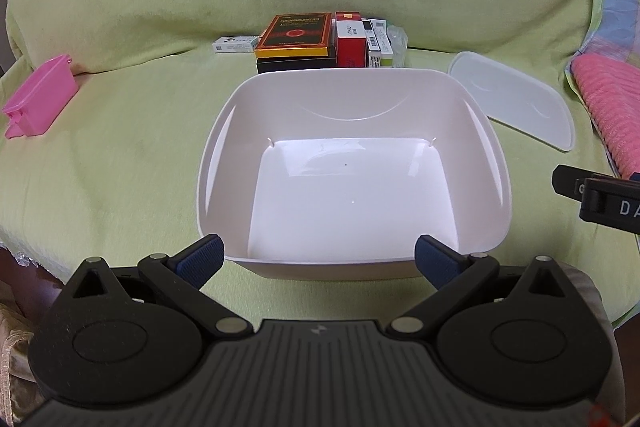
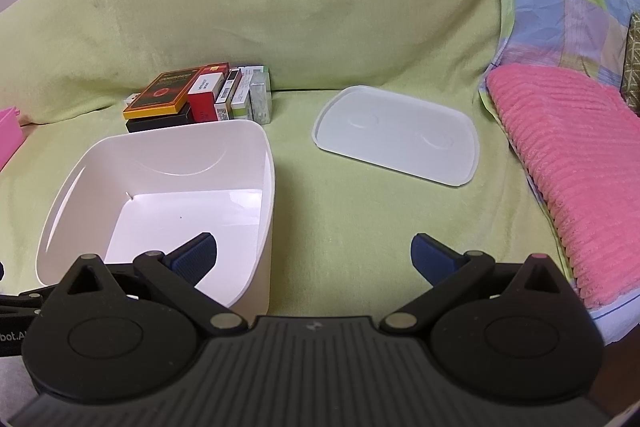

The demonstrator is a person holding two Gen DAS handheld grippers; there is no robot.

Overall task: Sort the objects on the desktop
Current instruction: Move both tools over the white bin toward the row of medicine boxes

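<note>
Nearest the left wrist camera, the left gripper [image 1: 316, 259] hangs spread and empty at the near rim of the white bin [image 1: 496, 163], which stands bare, seemingly awaiting the stacked boxes [image 1: 296, 35] just behind it; only this view shows the whole pink container [image 1: 40, 95]. From the right wrist, the right gripper [image 2: 314, 259] is likewise splayed on nothing, and the lid [image 2: 396, 135] lies whole beside the bin, presumably set aside for loading.

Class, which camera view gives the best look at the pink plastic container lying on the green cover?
The left wrist view. There the pink container shows almost whole, left of the white bin. The right wrist view catches only a corner of it, cut off by the left edge of the picture.
</note>
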